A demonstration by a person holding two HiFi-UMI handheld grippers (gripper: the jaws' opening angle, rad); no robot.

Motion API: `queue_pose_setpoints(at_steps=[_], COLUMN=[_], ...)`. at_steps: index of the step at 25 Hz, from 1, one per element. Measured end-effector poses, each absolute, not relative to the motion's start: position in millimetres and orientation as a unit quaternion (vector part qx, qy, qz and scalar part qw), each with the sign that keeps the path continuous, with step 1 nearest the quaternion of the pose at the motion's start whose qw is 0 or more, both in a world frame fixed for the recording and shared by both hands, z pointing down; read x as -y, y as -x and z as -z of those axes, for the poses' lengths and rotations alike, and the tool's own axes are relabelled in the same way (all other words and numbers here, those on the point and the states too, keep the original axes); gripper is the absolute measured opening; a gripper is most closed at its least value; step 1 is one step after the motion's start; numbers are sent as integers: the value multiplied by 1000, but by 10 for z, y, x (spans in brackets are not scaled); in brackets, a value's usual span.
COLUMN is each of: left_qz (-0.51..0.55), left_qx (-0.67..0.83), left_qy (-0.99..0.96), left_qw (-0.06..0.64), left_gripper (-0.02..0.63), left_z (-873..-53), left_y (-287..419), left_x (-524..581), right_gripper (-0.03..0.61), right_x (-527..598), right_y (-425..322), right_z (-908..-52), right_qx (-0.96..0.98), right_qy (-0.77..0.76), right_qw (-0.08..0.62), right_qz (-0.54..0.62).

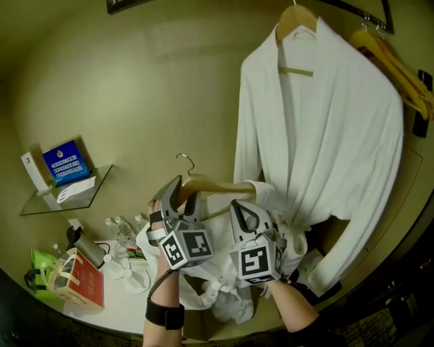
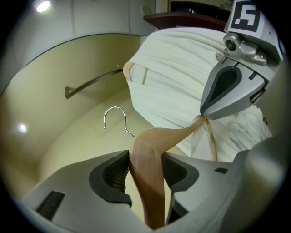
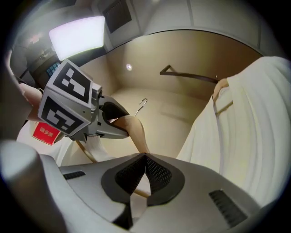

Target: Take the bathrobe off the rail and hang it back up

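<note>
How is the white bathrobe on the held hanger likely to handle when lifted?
Probably floppy: the bathrobe sags in bunched folds below the wooden hanger. Likely bulky and fairly heavy, since the cloth looks thick. It may slip off, as it seems only partly draped on the hanger clamped by the left gripper.

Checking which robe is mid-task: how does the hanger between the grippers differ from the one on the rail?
The held hanger is off the rail, hook free in the air, clamped in the left gripper; the rail hanger hangs hooked up high. The held hanger's robe sags bunched below it; the rail hanger's bathrobe drapes full length. Both are pale wood.
</note>
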State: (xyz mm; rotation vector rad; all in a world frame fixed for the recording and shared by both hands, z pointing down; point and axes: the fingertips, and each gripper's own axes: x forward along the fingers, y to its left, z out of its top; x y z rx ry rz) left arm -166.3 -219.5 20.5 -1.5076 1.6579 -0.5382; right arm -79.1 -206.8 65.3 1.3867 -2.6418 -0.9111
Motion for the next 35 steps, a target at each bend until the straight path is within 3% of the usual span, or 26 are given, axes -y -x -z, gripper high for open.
queue_pose_setpoints(at_steps=[18, 35], left_qz=[136, 59], left_qx=[-545, -499], left_qy=[668, 712], left_qw=[488, 491], left_gripper=[206, 206], left_z=[1596, 3222], left_y=[1533, 1494], left_x=[2247, 2099], right_gripper=[21, 20], right_x=[1831, 1625], right_y=[1111, 1157], right_z=[1306, 2654], right_qx=[768, 713], right_qy=[-475, -499], right_qw=[-32, -58], right_qz=[428, 489])
